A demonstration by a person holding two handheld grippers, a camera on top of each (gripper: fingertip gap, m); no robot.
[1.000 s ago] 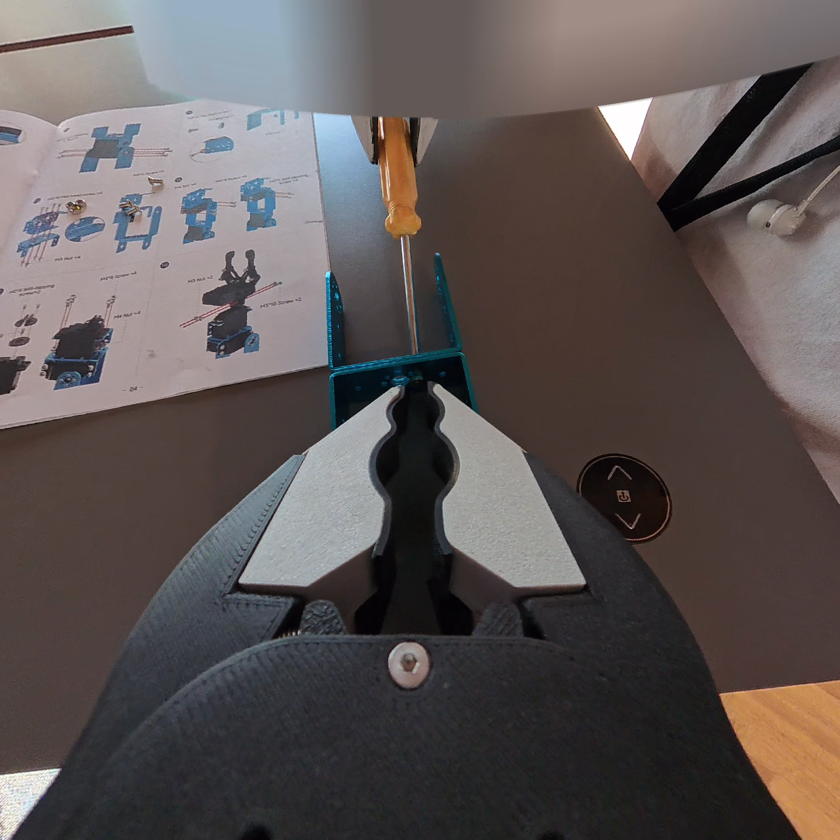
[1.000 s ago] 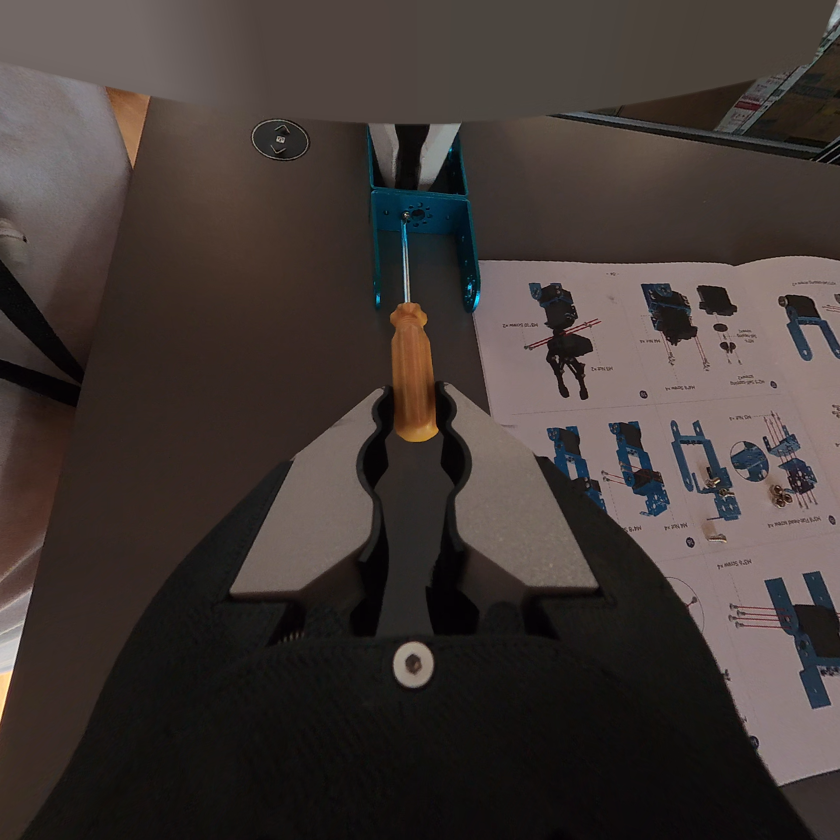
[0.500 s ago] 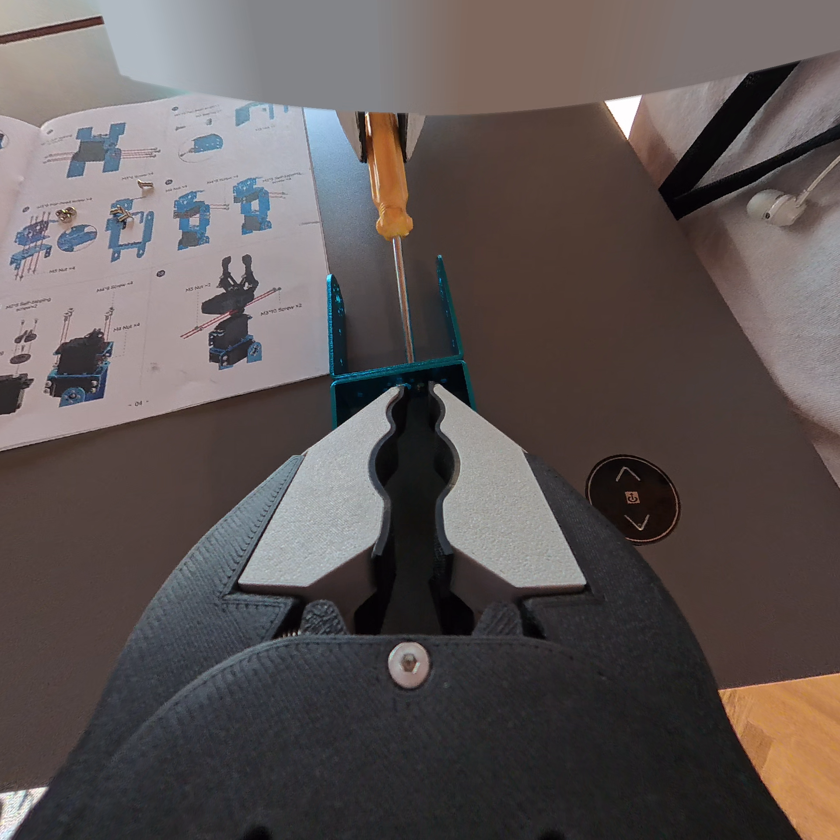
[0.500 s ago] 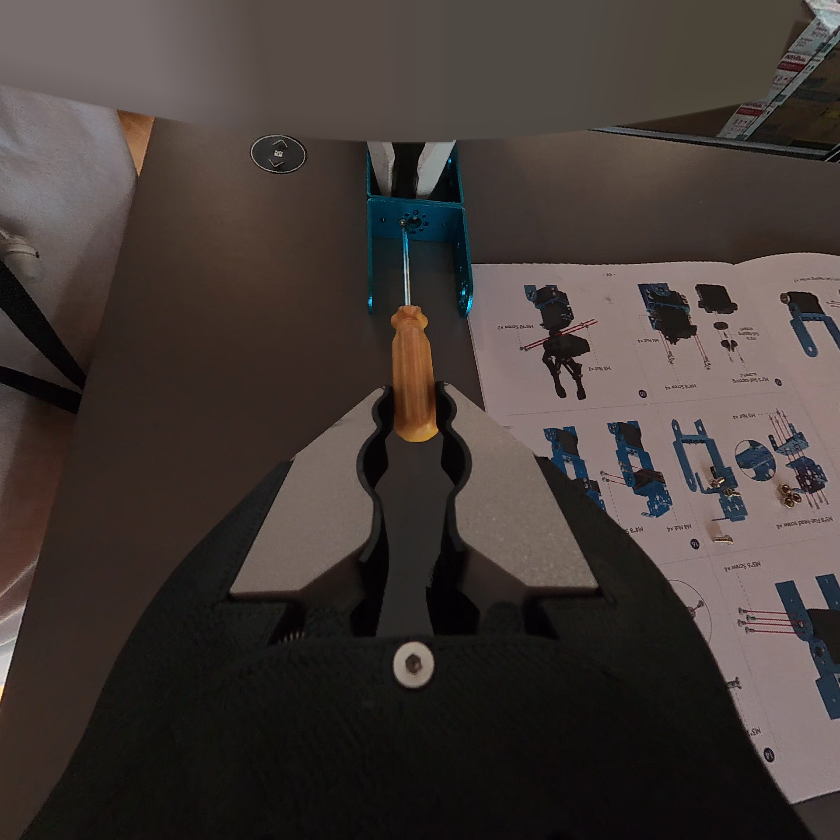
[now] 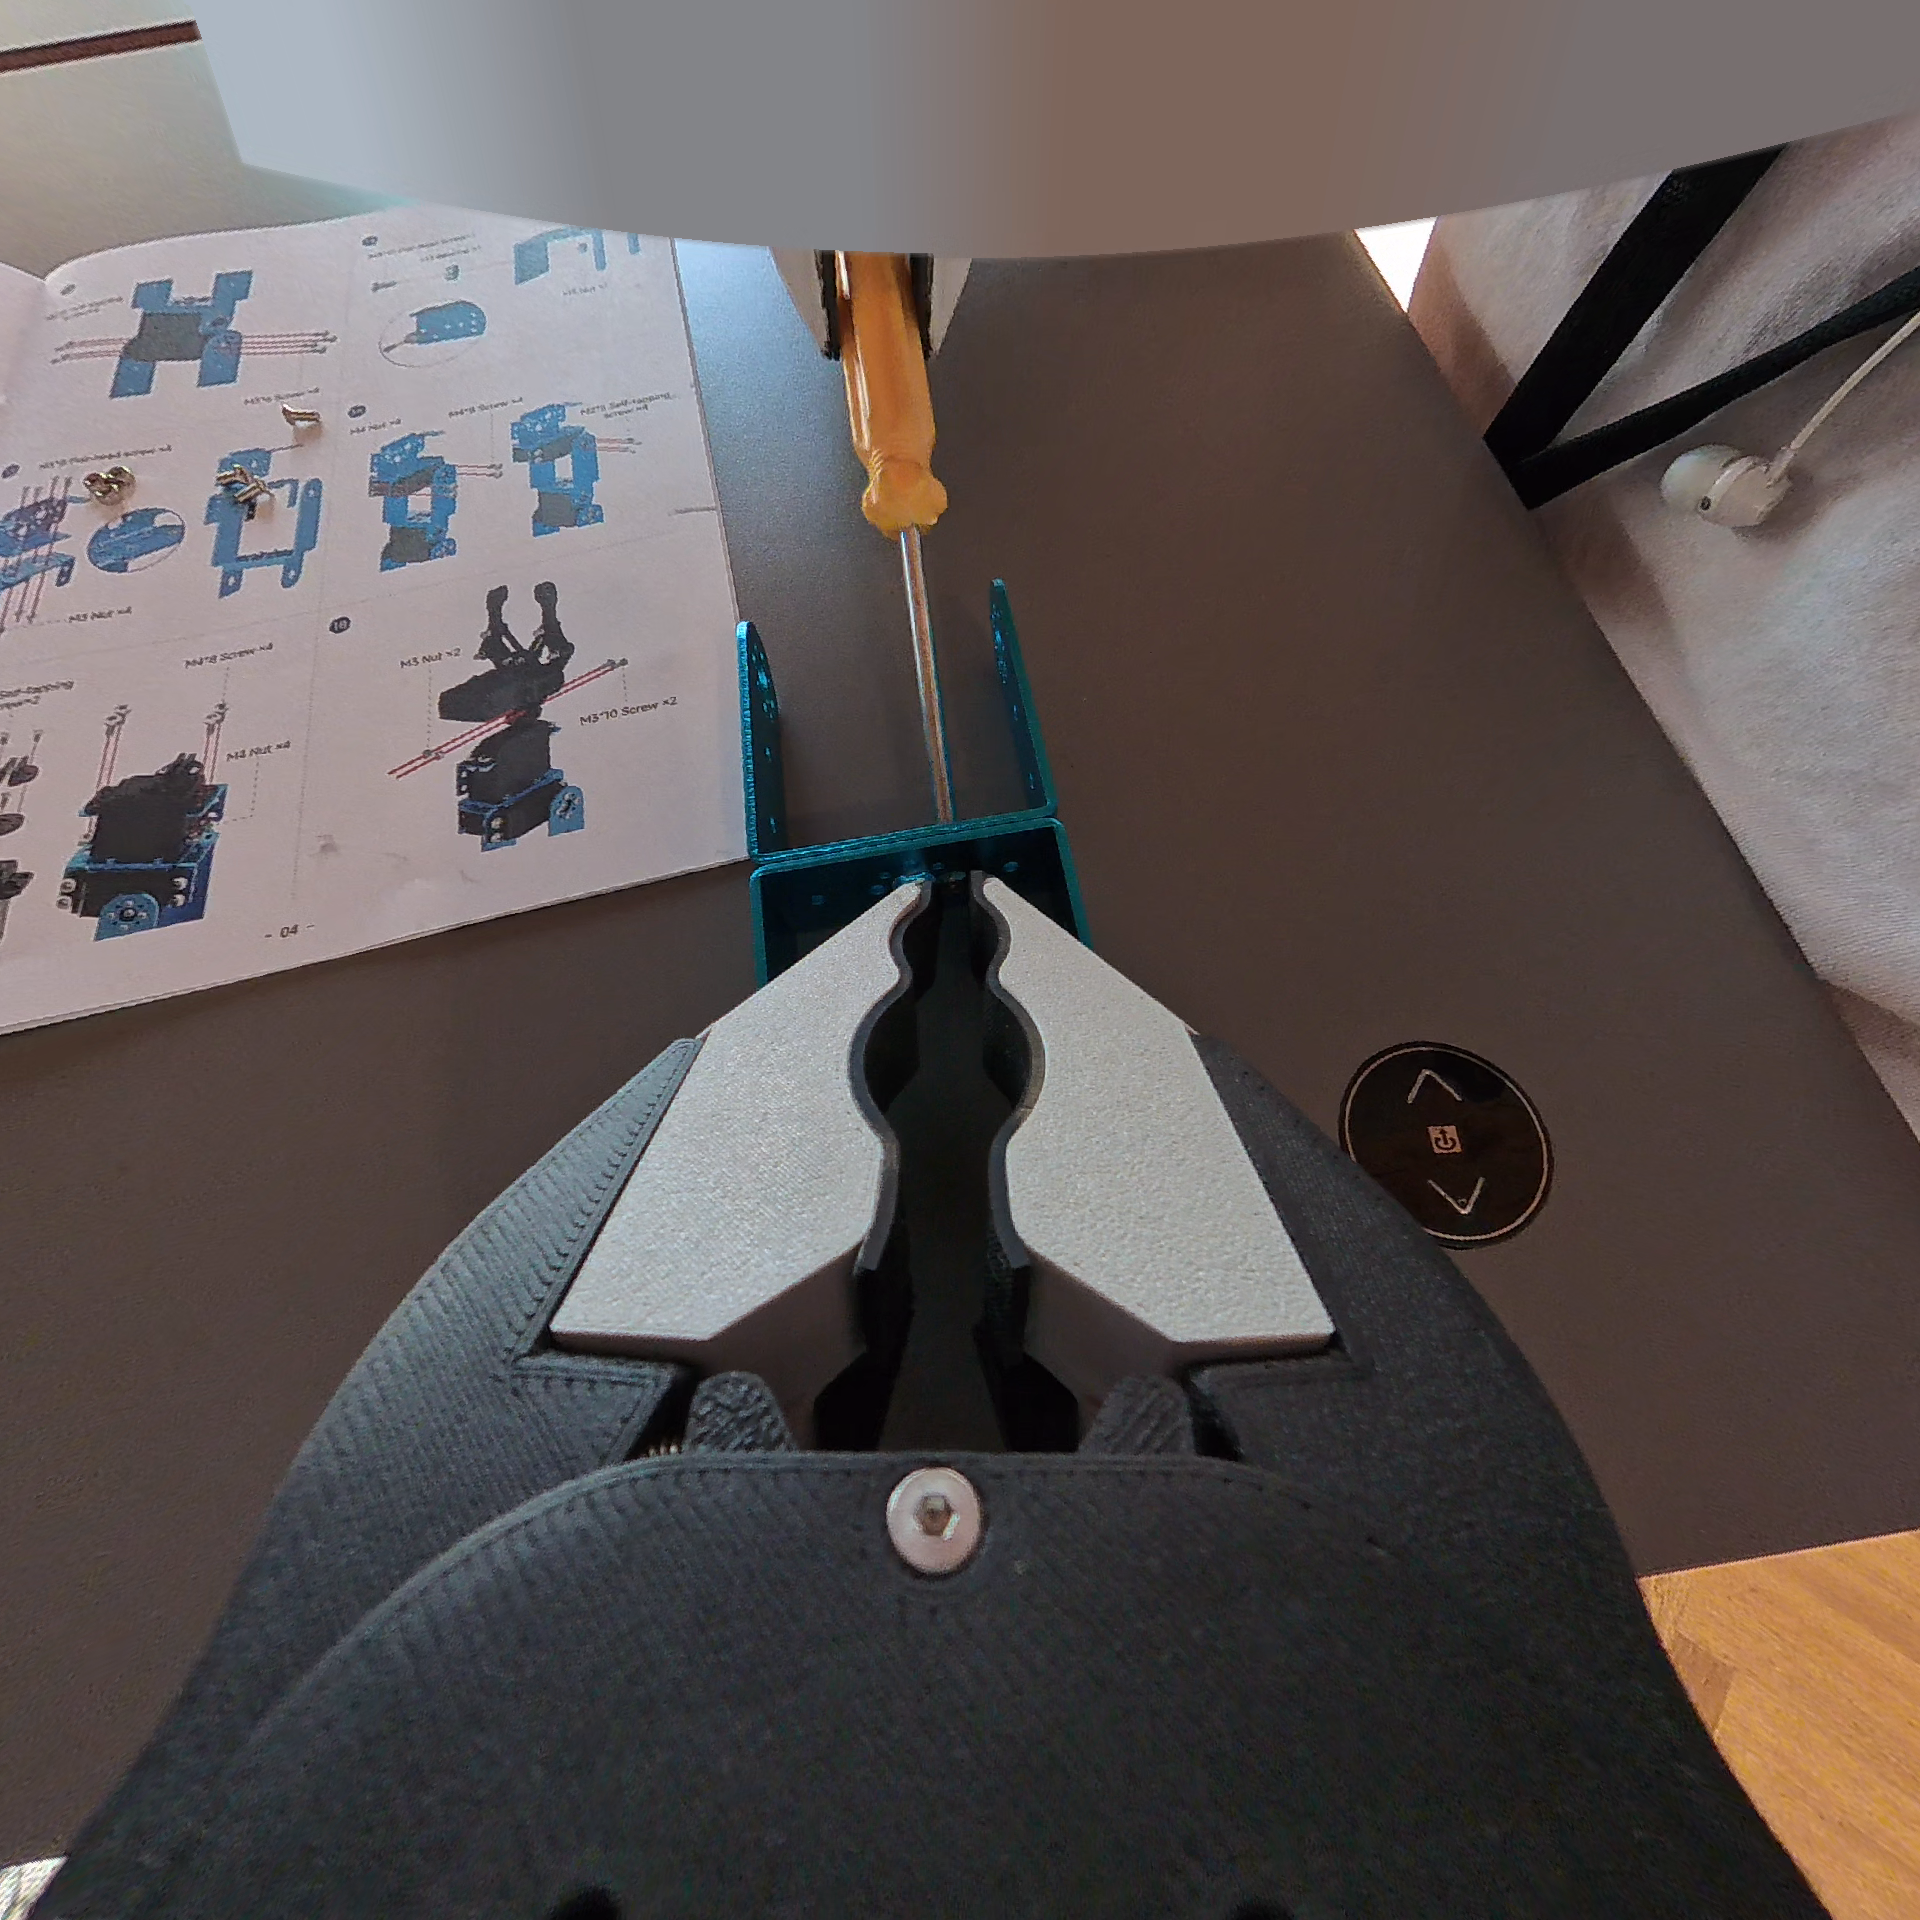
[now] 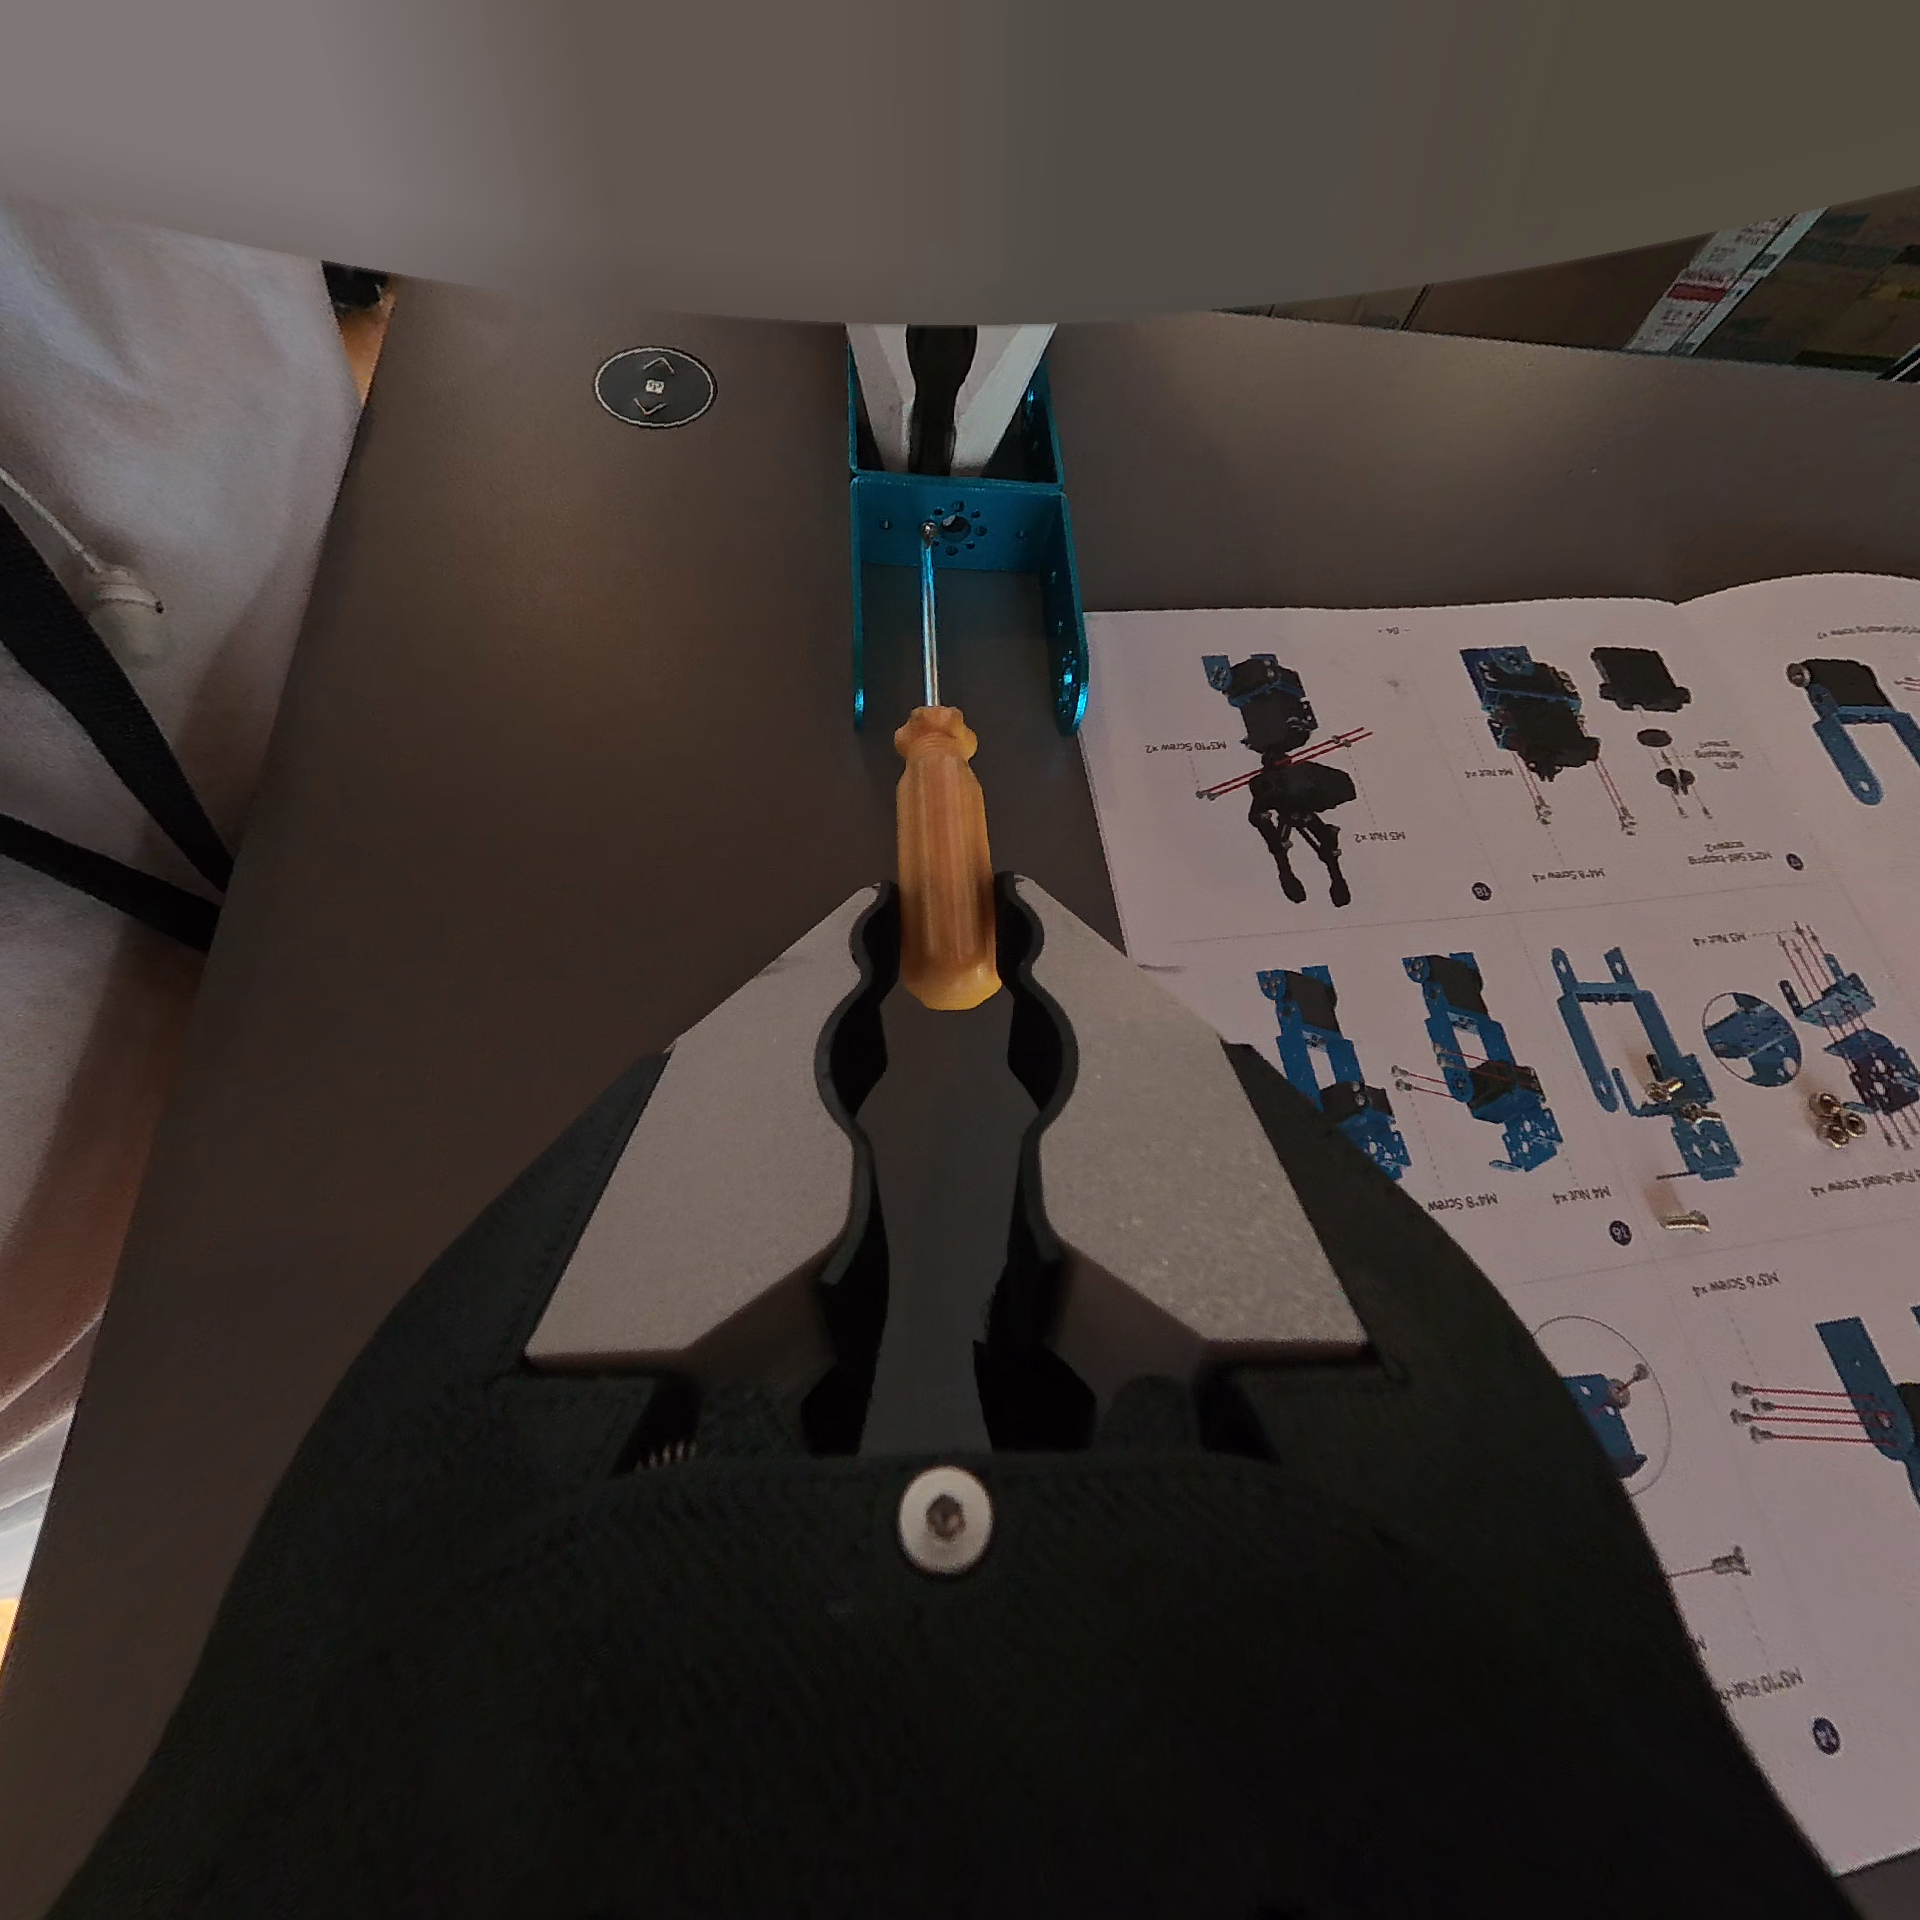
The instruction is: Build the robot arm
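The left gripper [image 5: 948, 894] is closed on the back plate of the blue bracket [image 5: 914, 868], its grey fingers [image 5: 800, 1039] nearly meeting at the tips; in the right wrist view those tips reach in between the rear side walls of the bracket [image 6: 961, 540]. The right gripper [image 6: 945, 904] is clamped on the butt end of the screwdriver [image 6: 938, 831], whose amber handle sticks out forward past the fingertips. Its thin steel shaft runs between the bracket's two front arms, and the tip sits on a small screw [image 6: 930, 530] just left of the centre hole in the plate. From the left wrist view the screwdriver [image 5: 891, 416] comes in from the far side and its shaft meets the plate just beyond the left fingertips.

Against the frames of a second ago, both grips are unchanged and the tip is on the same screw. The shaft now leans a little more, and the bracket sits a little lower in the right wrist view.

The bracket rests on the dark table [image 5: 1299, 727], just beside the edge of an open manual [image 5: 364, 623]. Loose screws and nuts [image 6: 1839, 1132] lie on its pages [image 6: 1558, 987]. A round control button [image 5: 1446, 1141] is set into the table to the right of the left gripper. Past the table edge lie grey cloth, black straps and a white earbud [image 5: 1725, 483].
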